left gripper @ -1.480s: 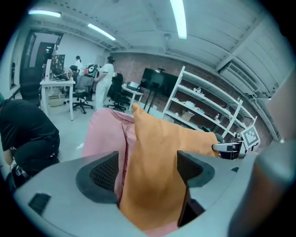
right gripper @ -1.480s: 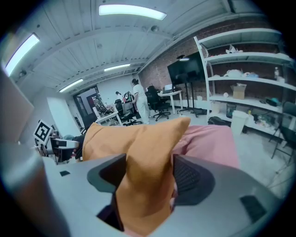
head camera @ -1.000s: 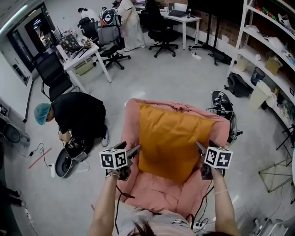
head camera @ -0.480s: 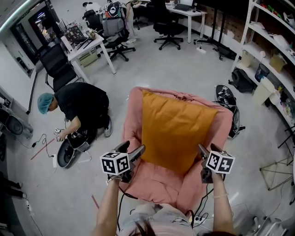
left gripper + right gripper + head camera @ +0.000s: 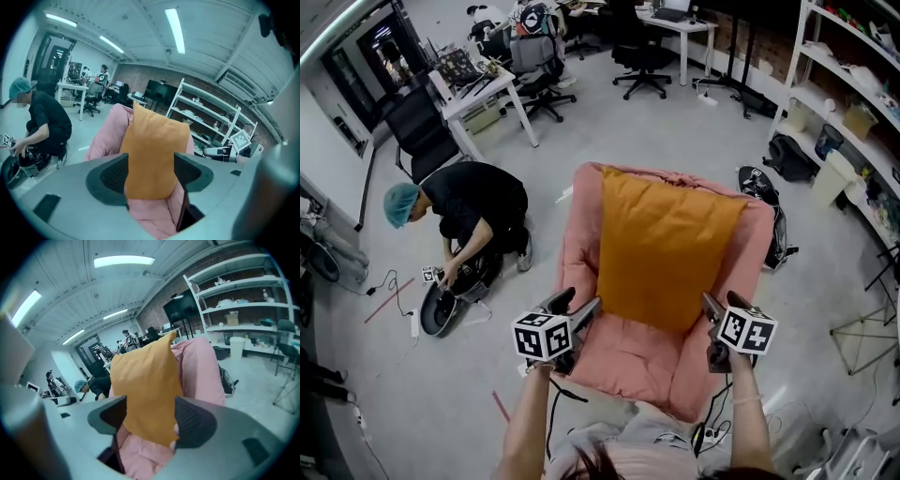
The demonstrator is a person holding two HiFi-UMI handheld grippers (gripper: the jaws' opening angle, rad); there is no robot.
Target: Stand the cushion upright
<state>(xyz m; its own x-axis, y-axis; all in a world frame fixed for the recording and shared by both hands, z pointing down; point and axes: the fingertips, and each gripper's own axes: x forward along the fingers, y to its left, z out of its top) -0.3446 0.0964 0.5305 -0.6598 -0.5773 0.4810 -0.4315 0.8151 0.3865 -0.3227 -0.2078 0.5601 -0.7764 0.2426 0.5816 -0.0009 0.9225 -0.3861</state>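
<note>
The orange cushion leans upright against the far back of the pink armchair; I judge it can slide down or tip sideways, because only soft padding supports it. The 2 forearms reach forward, tilted down; the left gripper, near left of the seat, is closing its jaws on nothing; the right gripper, near right, stands apart, empty.
</note>
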